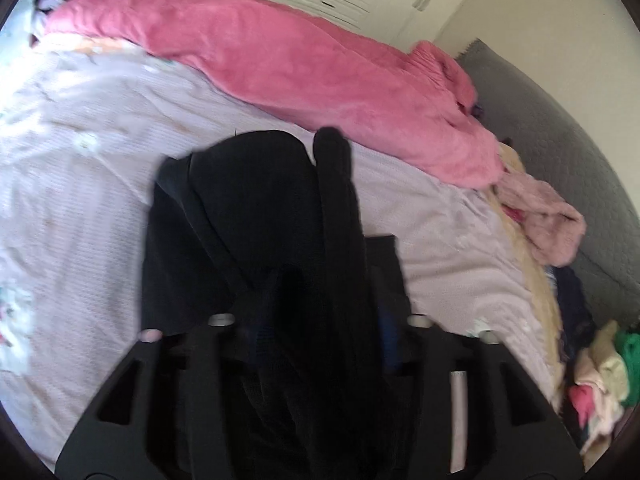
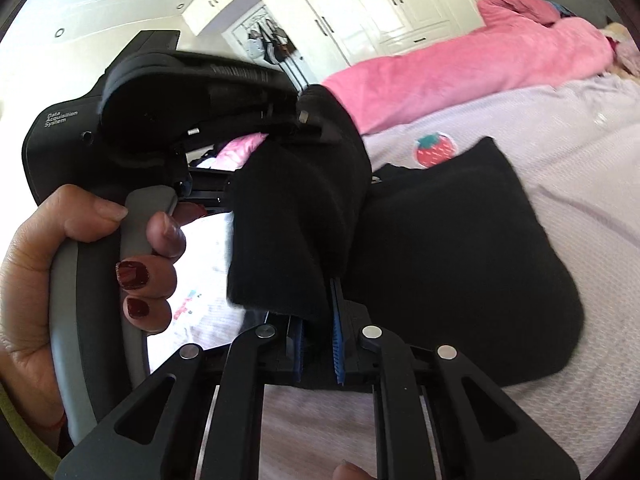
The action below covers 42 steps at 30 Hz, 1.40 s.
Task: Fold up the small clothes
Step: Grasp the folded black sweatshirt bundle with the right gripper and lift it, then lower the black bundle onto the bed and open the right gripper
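- In the right wrist view the right tool point(image 2: 318, 344) is nearest, low in the picture. Its two blue pads stand close together and pinch one end of the black garment point(image 2: 460, 264), which looks like a small dark knitted piece.
- The cloth between those pads is only a narrow edge. If the person pulls sideways too fast, this edge could slide out and the fold would open again.
- Just behind it, the same garment hangs over the front of the left tool point(image 2: 308, 124), which a hand point(image 2: 80, 264) with dark red nails holds by its grey handle.
- In the left wrist view the garment covers the fingers of the left tool point(image 1: 316, 320) almost fully. Its jaws appear spread and not pressing on the cloth, so the cloth is only draped over it.
- The draped part could therefore stay hooked on one finger when this tool is taken away, and drag the garment out of shape.
- The wider part of the garment lies on the lilac bed sheet point(image 2: 560, 128), beside a strawberry patch point(image 2: 434, 150). A crooked pull could leave that layer wrinkled.
- Farther back lie the pink blanket point(image 1: 300, 64) and a pile of other clothes point(image 1: 600, 376). The garment is well apart from both, so mixing is a small risk.
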Tool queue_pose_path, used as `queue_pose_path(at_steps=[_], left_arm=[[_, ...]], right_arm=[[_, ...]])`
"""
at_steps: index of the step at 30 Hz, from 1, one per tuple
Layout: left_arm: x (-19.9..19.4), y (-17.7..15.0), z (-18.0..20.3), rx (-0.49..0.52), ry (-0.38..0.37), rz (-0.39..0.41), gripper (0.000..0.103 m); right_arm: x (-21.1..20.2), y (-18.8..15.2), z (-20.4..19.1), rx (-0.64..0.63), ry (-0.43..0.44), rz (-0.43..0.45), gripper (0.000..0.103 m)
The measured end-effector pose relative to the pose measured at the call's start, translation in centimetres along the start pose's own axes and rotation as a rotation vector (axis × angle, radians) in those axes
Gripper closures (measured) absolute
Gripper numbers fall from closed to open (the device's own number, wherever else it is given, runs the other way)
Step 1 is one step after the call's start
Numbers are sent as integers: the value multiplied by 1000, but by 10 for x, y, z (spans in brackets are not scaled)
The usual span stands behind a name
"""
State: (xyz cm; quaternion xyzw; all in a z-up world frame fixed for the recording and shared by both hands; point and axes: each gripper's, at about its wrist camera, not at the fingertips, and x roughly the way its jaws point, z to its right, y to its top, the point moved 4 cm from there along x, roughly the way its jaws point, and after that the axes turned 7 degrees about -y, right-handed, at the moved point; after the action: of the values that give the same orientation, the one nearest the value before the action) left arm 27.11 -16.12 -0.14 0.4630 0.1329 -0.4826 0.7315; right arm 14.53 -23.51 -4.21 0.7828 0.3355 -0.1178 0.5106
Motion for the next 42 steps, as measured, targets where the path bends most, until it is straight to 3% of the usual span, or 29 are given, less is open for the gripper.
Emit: queue_pose_path(at_steps=[1,2,4,7,15,19,22,31,33,35,36,40,42], left_arm=[[2,-2,2,-11,-40,-9,37],[0,-4,4,-17,-83,-8,37],[-7,-5,4,-8,-99,22,37],[-29,-10,-15,-27,-66,84,37],[-50,-46,-63,43,185,100,37],[-37,-65,-67,77,163,42,37],[-29,-74,-65,88,168,37,37],[-34,-78,-66,91,141,41,37],[-32,-79,-67,85,132,41,37],[-32,-78,-69,74,120,41,37],[-32,-78,-70,71,116,42,37],[-32,-80,-69,72,112,44,37],[-32,-79,-69,74,112,44,37]], right_arm=[[-2,-1,4,5,-11,-1,93],[-4,-4,12,15,-32,-1,93],[-5,-8,28,49,-51,-21,93],[-11,-19,48,108,-26,-59,89],[-32,-6,53,79,-29,-37,66],[-59,31,54,50,-80,56,58],[-34,55,51,-32,-83,-36,40],[45,76,85,37,-149,-225,43],[50,76,86,46,-130,-239,60],[53,78,81,37,-113,-247,83],[54,78,77,21,-100,-247,85],[61,81,76,22,-95,-263,83],[68,81,80,45,-104,-290,62]])
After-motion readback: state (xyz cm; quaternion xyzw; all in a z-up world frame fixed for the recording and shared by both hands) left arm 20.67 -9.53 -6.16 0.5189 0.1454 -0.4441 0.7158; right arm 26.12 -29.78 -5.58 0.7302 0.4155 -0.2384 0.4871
